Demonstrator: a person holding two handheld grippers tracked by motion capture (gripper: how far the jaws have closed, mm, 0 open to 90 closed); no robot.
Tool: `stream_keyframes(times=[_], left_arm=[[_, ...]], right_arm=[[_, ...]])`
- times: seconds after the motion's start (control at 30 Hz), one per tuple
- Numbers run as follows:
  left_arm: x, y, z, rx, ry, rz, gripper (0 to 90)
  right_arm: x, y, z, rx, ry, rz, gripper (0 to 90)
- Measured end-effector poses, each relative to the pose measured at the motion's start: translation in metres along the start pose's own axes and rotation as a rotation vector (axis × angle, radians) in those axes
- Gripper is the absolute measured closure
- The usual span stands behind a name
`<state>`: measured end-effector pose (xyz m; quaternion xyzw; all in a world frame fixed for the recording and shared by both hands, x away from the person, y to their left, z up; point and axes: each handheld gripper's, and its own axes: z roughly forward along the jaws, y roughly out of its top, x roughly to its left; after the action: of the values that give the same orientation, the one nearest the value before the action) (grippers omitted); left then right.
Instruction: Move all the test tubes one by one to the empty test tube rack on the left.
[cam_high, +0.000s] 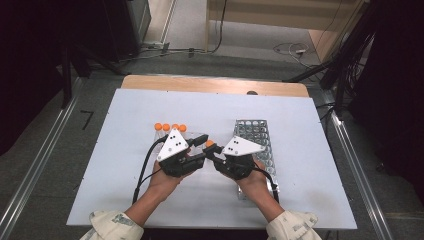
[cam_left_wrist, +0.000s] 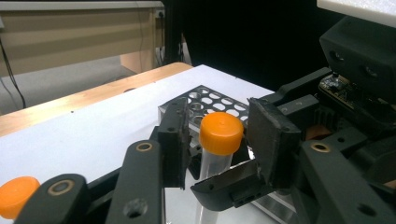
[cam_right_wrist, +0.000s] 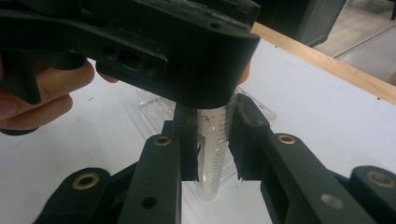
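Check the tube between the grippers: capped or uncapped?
Capped. In the left gripper view the orange cap sits on the clear tube, between the left gripper's jaws.

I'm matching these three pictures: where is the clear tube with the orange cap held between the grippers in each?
High view: clear plastic tube with orange cap at centre, between both grippers.
Left gripper view: centre, cap uppermost.
Right gripper view: graduated body between the fingers, cap hidden.
Shared landmark: the white table sheet.
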<state>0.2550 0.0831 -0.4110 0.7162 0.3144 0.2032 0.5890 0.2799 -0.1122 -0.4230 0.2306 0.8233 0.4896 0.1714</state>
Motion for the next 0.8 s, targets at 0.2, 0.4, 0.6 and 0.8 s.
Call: stream_keyframes(times=[0.2,0.4,0.6,0.8], left_arm=[[0.0001,-0.0002,-0.0002,0.002,-0.001,0.002,64.7],[-0.0004,-0.0003,-0.0001,0.004,0.0,0.004,68.3],[-0.0003,0.0002,-0.0003,0.001,0.003,0.011,69.5],[0.0049,0.0067,-0.0046,-0.021,0.026,0.009,70.0]], right_arm=[[0.0008,0.0001,0.0002,0.0,0.002,-0.002,71.8],[0.001,0.0008,-0.0003,-0.004,0.006,0.002,71.8],[0.0004,0.001,-0.0006,-0.006,0.009,0.006,71.3],[-0.0022,0.0027,-0.001,0.004,0.008,0.041,44.4]])
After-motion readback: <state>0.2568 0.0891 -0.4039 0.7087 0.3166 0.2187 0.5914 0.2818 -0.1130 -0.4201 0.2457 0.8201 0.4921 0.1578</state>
